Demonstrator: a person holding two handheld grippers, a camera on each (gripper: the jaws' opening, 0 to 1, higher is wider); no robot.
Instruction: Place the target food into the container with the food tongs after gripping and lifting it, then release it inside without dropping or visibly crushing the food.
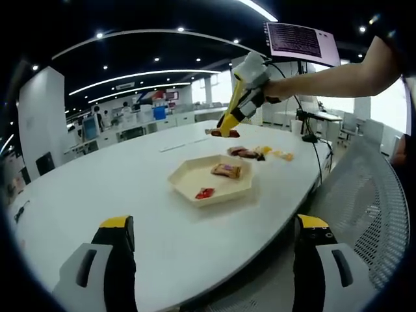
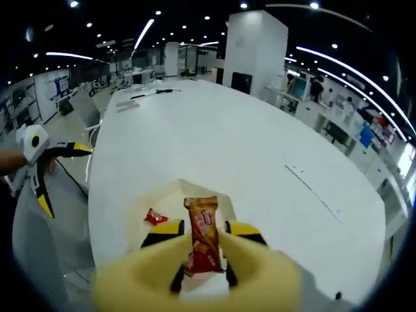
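Note:
A beige hexagonal tray (image 1: 188, 179) lies on the white table (image 1: 97, 188) and holds a brown snack packet (image 1: 225, 170) and a small red packet (image 1: 205, 193). Beyond the tray, my right gripper (image 1: 227, 127), held by a hand, hangs above the table, shut on another brown-red snack packet (image 1: 225, 132). In the right gripper view that packet (image 2: 201, 237) stands upright between my right gripper's (image 2: 203, 229) yellow-tipped jaws, over the tray (image 2: 172, 198) and the red packet (image 2: 155, 216). My left gripper (image 1: 214, 260) stands open at the table's near edge with nothing in it, and its jaws (image 2: 65, 179) also look spread.
Several more snack packets (image 1: 250, 153) lie loose on the table to the right of the tray. A grey mesh chair (image 1: 364, 195) stands by the table's edge at the right. A monitor (image 1: 302, 40) hangs behind the person's forearm (image 1: 331, 78).

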